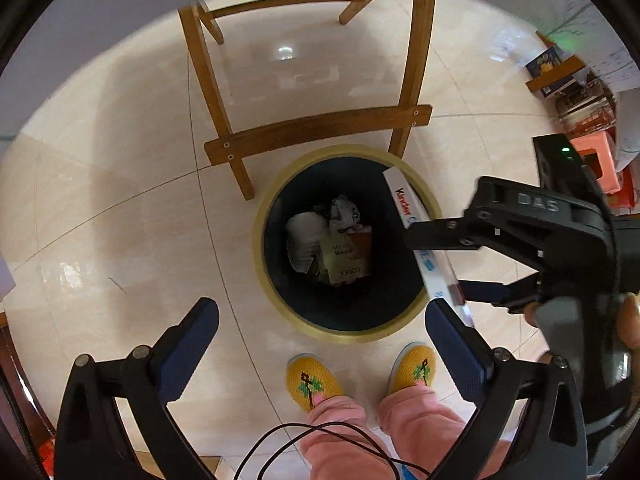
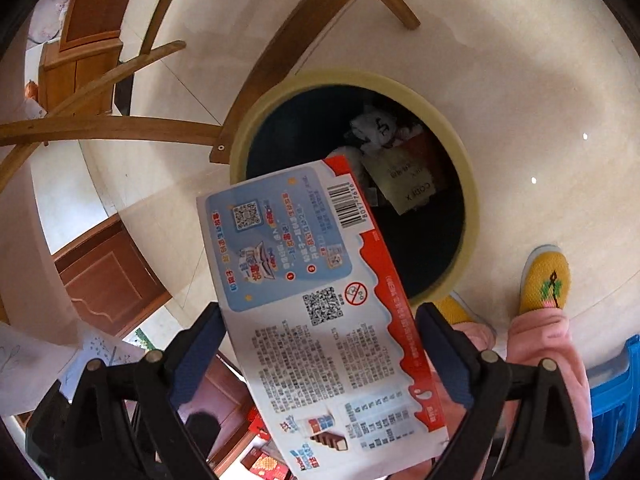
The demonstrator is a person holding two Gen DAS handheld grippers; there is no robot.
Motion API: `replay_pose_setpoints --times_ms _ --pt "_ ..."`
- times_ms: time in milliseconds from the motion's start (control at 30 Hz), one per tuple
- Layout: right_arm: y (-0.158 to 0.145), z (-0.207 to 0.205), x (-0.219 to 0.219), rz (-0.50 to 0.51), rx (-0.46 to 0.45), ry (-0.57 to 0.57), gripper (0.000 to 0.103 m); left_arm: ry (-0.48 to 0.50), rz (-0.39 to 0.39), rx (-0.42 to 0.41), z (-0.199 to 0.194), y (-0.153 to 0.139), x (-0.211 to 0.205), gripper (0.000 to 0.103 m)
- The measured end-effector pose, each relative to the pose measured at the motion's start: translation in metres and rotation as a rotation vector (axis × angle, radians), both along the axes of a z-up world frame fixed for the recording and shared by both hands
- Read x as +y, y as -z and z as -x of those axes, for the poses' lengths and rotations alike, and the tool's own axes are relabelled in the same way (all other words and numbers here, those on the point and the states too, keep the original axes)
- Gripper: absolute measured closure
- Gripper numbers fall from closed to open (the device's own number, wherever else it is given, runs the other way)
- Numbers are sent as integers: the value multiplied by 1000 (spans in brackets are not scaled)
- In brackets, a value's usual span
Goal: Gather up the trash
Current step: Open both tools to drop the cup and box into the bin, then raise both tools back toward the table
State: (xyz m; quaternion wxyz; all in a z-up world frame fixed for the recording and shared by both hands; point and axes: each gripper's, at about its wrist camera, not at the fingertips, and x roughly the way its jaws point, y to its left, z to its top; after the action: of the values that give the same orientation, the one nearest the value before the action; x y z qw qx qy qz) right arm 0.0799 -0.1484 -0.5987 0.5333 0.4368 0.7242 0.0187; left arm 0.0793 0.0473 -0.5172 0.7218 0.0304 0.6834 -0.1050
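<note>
A round bin with a pale yellow rim and dark inside stands on the floor; it holds crumpled paper and packaging. It also shows in the right wrist view. My right gripper is shut on a flat white Kinder box and holds it tilted over the bin's right rim. In the right wrist view the box fills the space between the fingers of my right gripper. My left gripper is open and empty above the bin's near edge.
A wooden chair stands just behind the bin, one leg touching the rim. The person's yellow slippers are close in front of the bin. Boxes and clutter lie at the far right. A wooden cabinet is at left.
</note>
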Motion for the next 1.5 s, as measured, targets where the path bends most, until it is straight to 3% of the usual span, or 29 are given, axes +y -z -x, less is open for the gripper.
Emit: replay_pose_setpoints --times_ms 233,467,633,833,1000,1167,1367,1500 --pt "-10 -1 2 34 -46 33 4 -14 30 -31 9 -26 8 1" --pt "-22 -5 12 83 -87 -16 1 -20 38 -62 13 -48 13 1" --pt "-52 3 17 104 -113 -60 1 -38 52 -84 18 -77 17 1" --pt "-140 20 17 131 -230 -156 1 -42 89 -133 24 -145 17 1" --pt "-240 38 14 169 -367 -235 1 -36 133 -196 29 -225 11 1" --pt "-329 53 3 206 -478 -243 1 -25 188 -257 38 -303 4 1" --pt "-423 67 -5 288 -623 -239 1 11 251 -354 49 -387 4 1" --pt "-480 72 -1 410 -738 -255 1 37 263 -451 48 -436 8 1"
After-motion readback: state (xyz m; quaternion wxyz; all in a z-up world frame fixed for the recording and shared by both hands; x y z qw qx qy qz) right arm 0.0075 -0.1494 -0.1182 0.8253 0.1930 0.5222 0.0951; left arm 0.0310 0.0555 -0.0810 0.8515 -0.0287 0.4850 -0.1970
